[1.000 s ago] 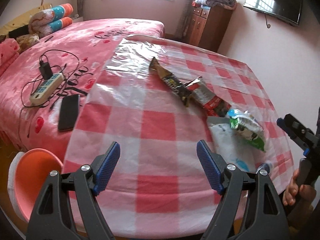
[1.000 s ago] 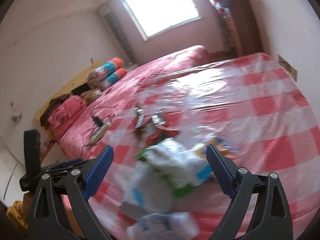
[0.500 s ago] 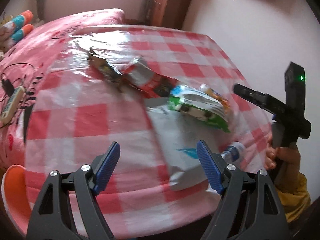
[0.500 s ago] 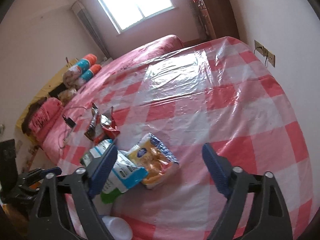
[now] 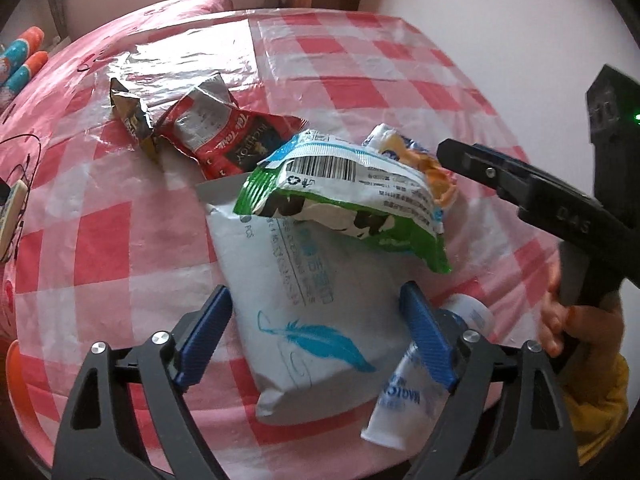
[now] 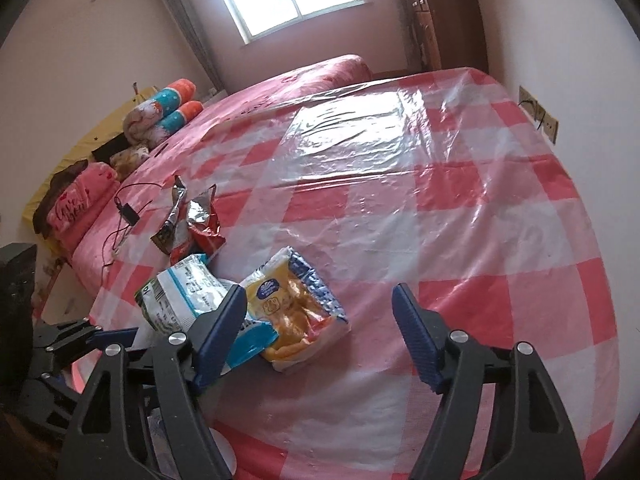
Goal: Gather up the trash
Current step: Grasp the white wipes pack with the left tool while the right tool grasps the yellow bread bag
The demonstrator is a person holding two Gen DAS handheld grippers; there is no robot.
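On the red-checked plastic sheet [image 5: 100, 240] lies a grey mailer bag [image 5: 304, 304] with a blue feather print. My left gripper [image 5: 316, 336] hangs over it, jaws opening, one finger at each side and neither pad pressing. A green-white snack bag [image 5: 348, 196] overlaps the mailer's far end. Behind it are a red snack bag [image 5: 224, 132] and a dark wrapper [image 5: 132, 116]. A white bottle [image 5: 404, 392] lies at the edge. My right gripper [image 6: 318, 334] is closing, with a yellow-white bag [image 6: 296, 304] between its fingers, untouched. The green-white snack bag [image 6: 184, 296] sits behind its left finger.
The sheet covers part of a pink bed. A power strip [image 5: 10, 212] and a charger with cable [image 6: 126, 212] lie at the left. Rolled pillows [image 6: 160, 116] are at the head, a wooden cabinet [image 6: 444, 20] beyond, and wall sockets [image 6: 540, 120] at the right.
The left gripper has swung right and down from bare sheet to over the grey mailer, and its jaws stand wider. The right gripper has settled over the yellow-white bag with narrower jaws.
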